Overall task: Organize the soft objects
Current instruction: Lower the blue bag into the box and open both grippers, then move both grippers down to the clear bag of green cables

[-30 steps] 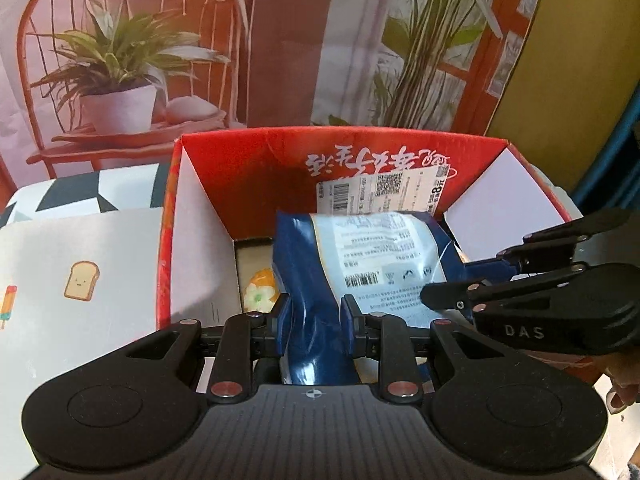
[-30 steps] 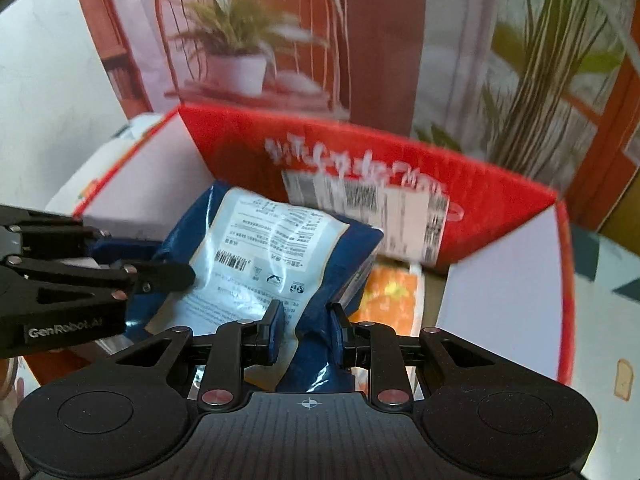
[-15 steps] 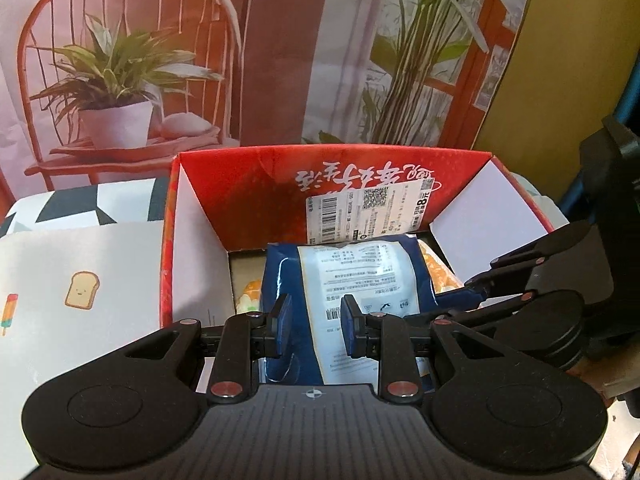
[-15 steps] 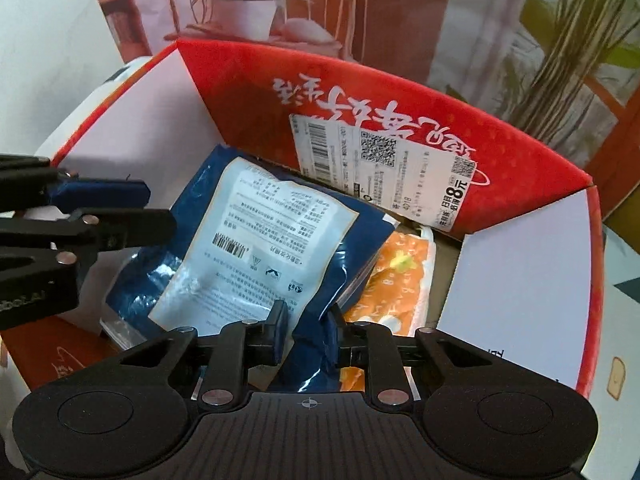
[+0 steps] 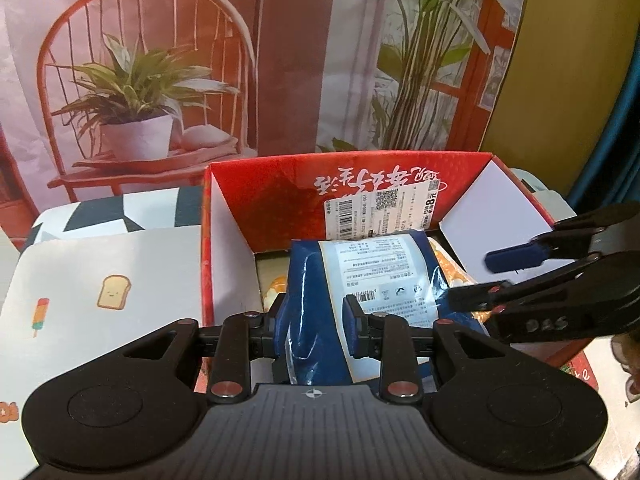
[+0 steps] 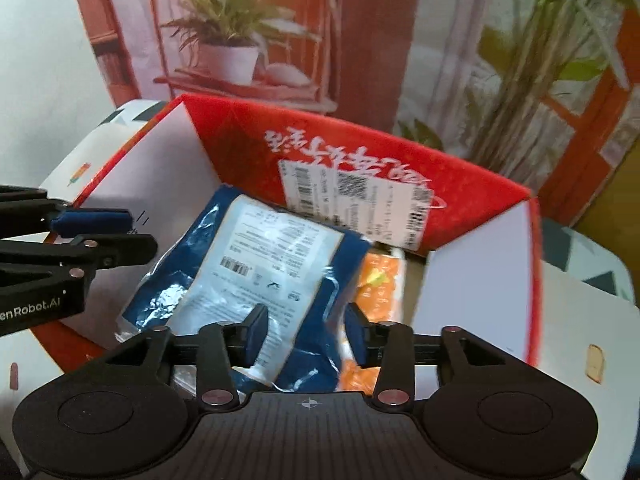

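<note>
your red box (image 5: 404,184) at frame centre holds the blue bag (image 5: 360,276) over an orange packet (image 6: 378,280). left tongs (image 5: 314,326) have just been opening around the bag's near edge, seemingly not pressing; right tongs (image 6: 306,330) have just sprung apart above it.

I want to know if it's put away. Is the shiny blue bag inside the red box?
Inside. The shiny blue plastic bag lies within the red cardboard box's walls, partly covering an orange packet.
</note>
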Motion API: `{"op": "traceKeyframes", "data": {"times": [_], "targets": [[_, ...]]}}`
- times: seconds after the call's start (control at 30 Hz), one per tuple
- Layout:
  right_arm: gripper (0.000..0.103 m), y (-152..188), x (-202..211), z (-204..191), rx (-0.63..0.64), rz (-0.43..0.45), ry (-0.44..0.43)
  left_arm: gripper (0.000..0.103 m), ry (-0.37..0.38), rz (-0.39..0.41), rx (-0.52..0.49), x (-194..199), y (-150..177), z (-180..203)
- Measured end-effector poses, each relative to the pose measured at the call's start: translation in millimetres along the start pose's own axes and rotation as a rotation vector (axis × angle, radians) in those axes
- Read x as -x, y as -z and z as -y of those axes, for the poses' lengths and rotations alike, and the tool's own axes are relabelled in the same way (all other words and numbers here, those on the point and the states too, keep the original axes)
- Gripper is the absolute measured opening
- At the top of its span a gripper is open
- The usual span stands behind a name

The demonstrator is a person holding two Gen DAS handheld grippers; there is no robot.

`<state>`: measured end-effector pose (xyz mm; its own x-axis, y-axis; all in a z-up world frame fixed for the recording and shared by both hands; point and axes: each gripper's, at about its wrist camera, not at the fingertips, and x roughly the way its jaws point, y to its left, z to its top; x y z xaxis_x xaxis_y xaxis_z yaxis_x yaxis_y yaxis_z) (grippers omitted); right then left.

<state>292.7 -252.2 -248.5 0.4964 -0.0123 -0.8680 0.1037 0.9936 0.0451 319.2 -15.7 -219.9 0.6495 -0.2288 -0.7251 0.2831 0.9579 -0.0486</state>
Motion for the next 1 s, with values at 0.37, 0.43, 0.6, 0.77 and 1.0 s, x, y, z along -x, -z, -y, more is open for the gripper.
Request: {"op": "traceKeyframes", "data": {"times": [0.37,0.43,0.6,0.77,1.0], "targets": [[0.091,24.1,52.1,11.0,-0.049,0.094,0.057,0.087,-0.004,0.077,-0.063,42.2,18.6,11.7],[0.096,29.6,61.4,7.8,-0.046,0.11,0.058,0.096,0.011,0.089,-0.053,50.5,21.4,12.4],[0.102,44.2,80.5,-1.8,-0.07,0.151,0.072,0.099,0.041,0.107,-0.036,73.0,33.4,14.5],[0.103,68.0,98.5,-14.8,-0.065,0.215,0.057,0.101,0.05,0.117,-0.038,93.1,55.3,19.0],[0.102,110.8,106.9,-30.6,-0.058,0.256,0.018,0.101,0.039,0.082,-0.005,95.3,102.2,22.0]]}}
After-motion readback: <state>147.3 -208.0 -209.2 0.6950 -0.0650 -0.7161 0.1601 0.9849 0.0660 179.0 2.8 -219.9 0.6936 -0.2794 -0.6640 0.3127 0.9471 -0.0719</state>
